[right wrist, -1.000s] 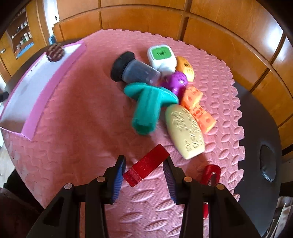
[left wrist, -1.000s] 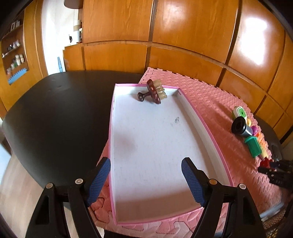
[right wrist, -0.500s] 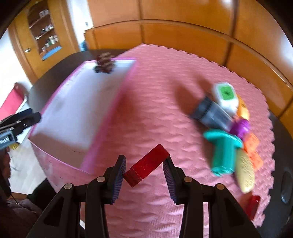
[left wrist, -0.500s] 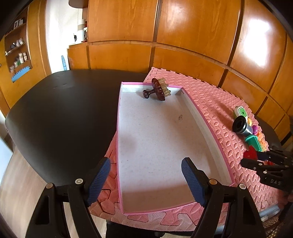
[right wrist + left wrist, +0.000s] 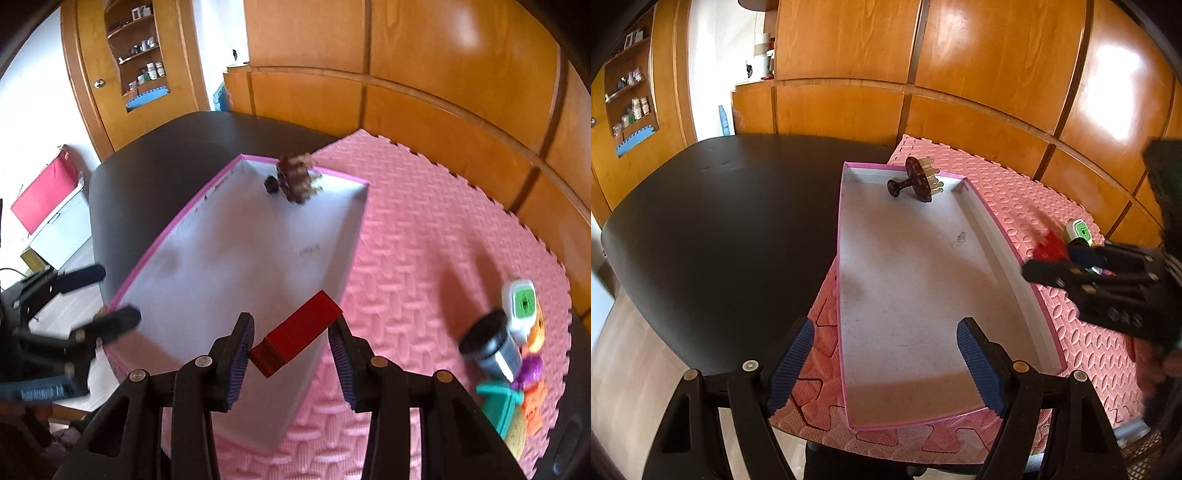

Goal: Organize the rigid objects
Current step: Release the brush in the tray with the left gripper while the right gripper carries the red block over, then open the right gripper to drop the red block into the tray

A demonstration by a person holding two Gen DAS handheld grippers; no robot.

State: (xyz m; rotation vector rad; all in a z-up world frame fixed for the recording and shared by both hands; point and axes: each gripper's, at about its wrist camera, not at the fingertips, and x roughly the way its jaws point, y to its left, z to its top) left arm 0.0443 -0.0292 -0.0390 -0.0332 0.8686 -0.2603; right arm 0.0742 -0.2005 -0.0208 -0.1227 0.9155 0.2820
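Right hand-held gripper [image 5: 291, 345] clenched on red rectangular block [image 5: 297, 334], held above pink-rimmed white tray [image 5: 236, 236]. Left hand-held gripper [image 5: 886, 363] released, empty. Tray holds one dark brown bristle brush [image 5: 918, 180]; pile of plastic toys [image 5: 511, 354] remains on pink foam mat [image 5: 424, 240].

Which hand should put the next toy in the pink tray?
The right. Its tool is already shut on the red block, held just over the near edge of the pink tray. The left tool is open with nothing in it, over the tray's other end.
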